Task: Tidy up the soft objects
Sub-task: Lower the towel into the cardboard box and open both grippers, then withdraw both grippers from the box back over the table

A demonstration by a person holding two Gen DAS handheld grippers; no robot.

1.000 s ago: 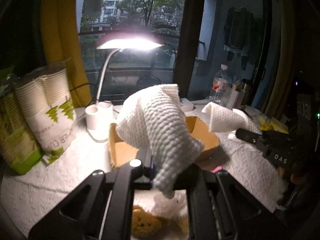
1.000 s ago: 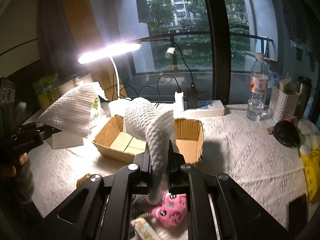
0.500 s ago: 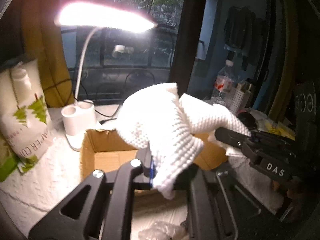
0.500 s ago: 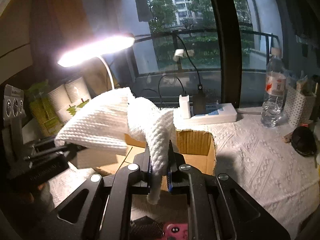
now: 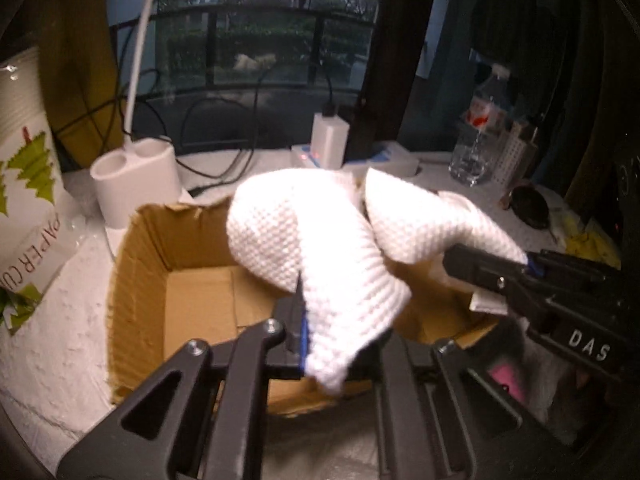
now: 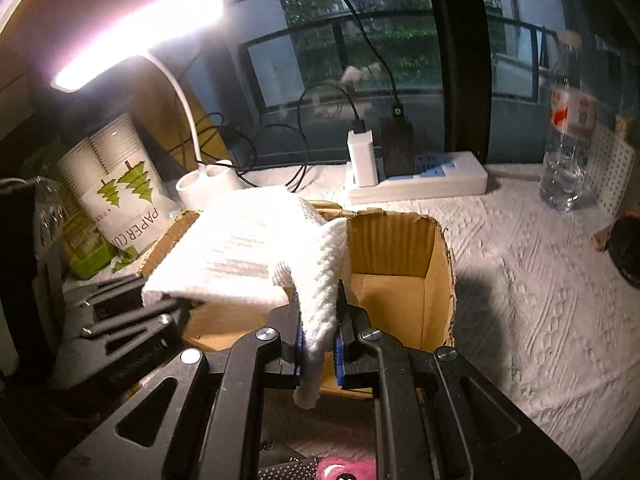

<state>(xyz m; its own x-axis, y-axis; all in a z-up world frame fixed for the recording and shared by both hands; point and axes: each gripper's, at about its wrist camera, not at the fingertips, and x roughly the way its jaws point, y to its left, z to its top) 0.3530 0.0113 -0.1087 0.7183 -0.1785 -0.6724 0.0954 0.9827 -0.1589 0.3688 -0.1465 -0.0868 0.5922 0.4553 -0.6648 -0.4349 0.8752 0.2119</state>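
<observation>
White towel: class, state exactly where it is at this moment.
The towel hangs over the open cardboard box, pinched at one end by the left claw and at the other by the right claw.

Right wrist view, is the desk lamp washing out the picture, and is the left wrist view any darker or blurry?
Right wrist view: the lamp head blows out to pure white, and the box casts a dark shadow on the tablecloth. Left wrist view: dimmer, lamp head out of frame, towel slightly soft.
</observation>
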